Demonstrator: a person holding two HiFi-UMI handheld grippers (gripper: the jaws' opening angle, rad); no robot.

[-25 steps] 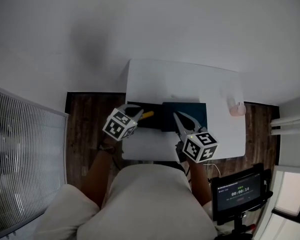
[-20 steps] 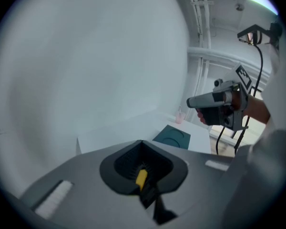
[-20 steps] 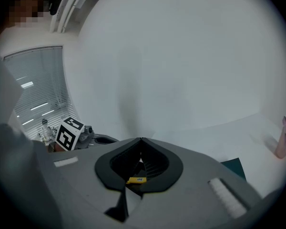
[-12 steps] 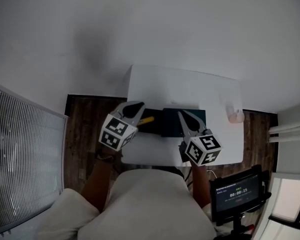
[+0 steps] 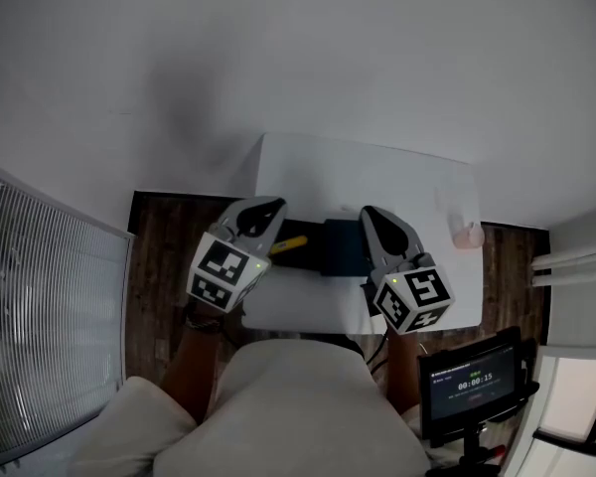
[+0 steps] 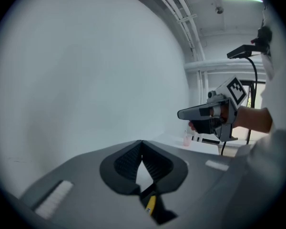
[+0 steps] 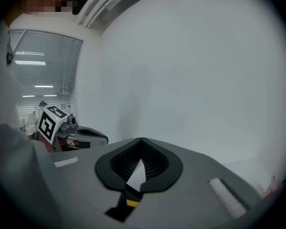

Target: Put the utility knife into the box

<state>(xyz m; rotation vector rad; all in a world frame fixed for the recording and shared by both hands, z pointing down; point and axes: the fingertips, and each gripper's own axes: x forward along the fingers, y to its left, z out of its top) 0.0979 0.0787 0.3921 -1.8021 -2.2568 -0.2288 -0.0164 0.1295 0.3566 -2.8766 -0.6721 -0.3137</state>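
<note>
Utility knife (image 5: 289, 243), slim yellow, beside dark rectangular box (image 5: 342, 248)

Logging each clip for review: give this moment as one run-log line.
left gripper: shut, empty | right gripper: shut, empty | knife: at left end of box, not held | task: not confirmed

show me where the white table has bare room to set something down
Bare: the far half of the white table, between the dark rectangular box and the wall, and the near strip before the box. Crowded: the middle band, with the yellow utility knife, box and small pink cup.
</note>
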